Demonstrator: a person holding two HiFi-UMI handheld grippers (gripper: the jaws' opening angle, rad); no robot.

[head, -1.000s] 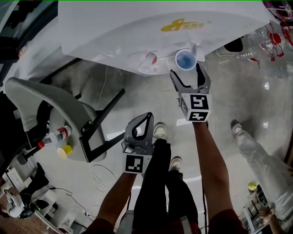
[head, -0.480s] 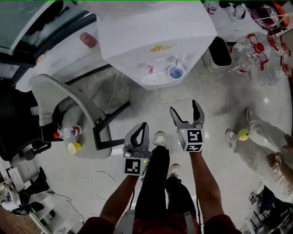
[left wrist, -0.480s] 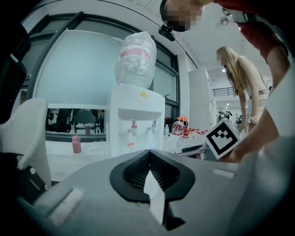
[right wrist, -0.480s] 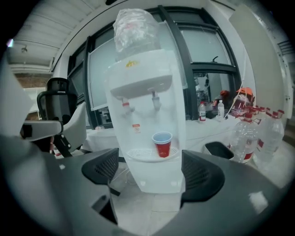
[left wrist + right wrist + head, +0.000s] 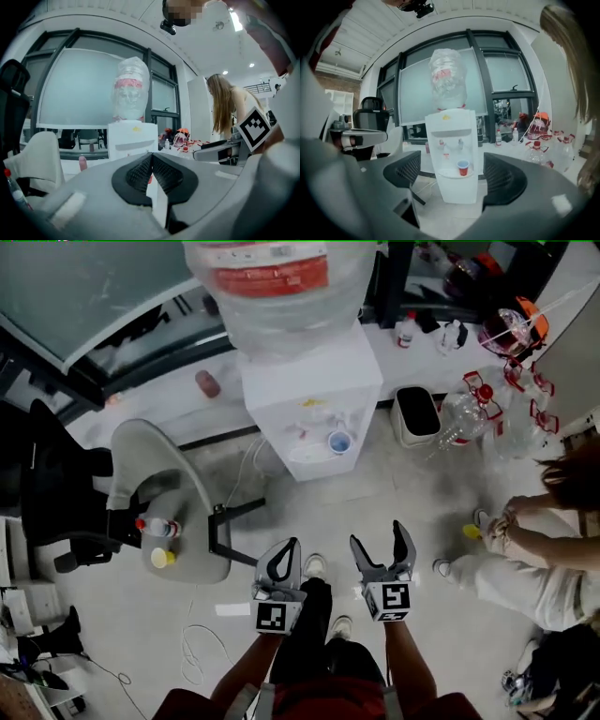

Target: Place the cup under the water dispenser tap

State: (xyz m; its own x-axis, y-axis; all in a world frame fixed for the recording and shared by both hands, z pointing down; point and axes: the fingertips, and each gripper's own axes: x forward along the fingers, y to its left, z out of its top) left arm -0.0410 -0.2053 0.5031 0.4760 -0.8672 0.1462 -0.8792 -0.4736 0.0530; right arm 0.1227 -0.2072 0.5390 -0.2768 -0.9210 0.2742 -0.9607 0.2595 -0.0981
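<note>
Two grippers are hanging empty out in front of the water dispenser, both well apart from it. Your left gripper is keeping its jaws pressed together on nothing. Your right gripper is holding its jaws wide apart with only air between them.

The cup is standing upright on the dispenser's drip tray. It seems to be sitting right below the right-hand tap as you are facing the dispenser. Judging by that, the placing looks done, so what you are doing now is checking. You are looking for the rim centred under the spout and the base flat on the tray, not overhanging the front edge. If you are reaching in to nudge it, be coming straight at the dispenser's front with the right jaws wide, so nothing is clipping the cup.
</note>
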